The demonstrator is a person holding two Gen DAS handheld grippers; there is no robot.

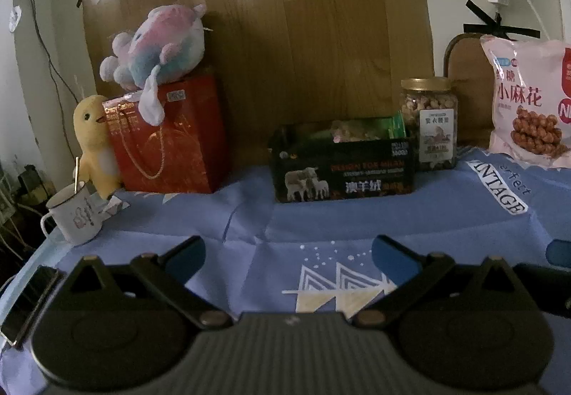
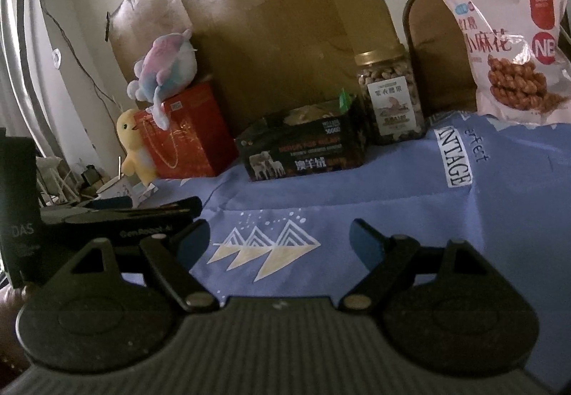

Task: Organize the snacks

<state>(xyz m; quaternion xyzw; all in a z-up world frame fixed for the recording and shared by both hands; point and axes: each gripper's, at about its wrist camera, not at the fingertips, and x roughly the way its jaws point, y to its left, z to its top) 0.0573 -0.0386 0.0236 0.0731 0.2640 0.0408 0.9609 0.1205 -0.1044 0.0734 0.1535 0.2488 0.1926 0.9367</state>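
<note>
1. Your left gripper (image 1: 287, 254) and right gripper (image 2: 280, 234) both stand wide open and hold nothing; only the blue tablecloth (image 1: 357, 220) lies between the jaws.
2. Straight ahead of both sits the open black box (image 1: 342, 164), already holding snacks.
3. Just beyond its right end stands the gold-lidded nut jar (image 2: 390, 95), touching or nearly so.
4. Far right of your right jaws leans the pink twist-snack bag (image 2: 514, 48); probably take it low, where it is fullest.

1. This is a home.
2. Soft toys, a pink fish (image 1: 157, 45) and a yellow duck (image 1: 94, 141), sit by a red gift bag (image 1: 178, 141).
3. A mug (image 1: 73, 214) stands on the blue cloth (image 1: 357, 220).
</note>
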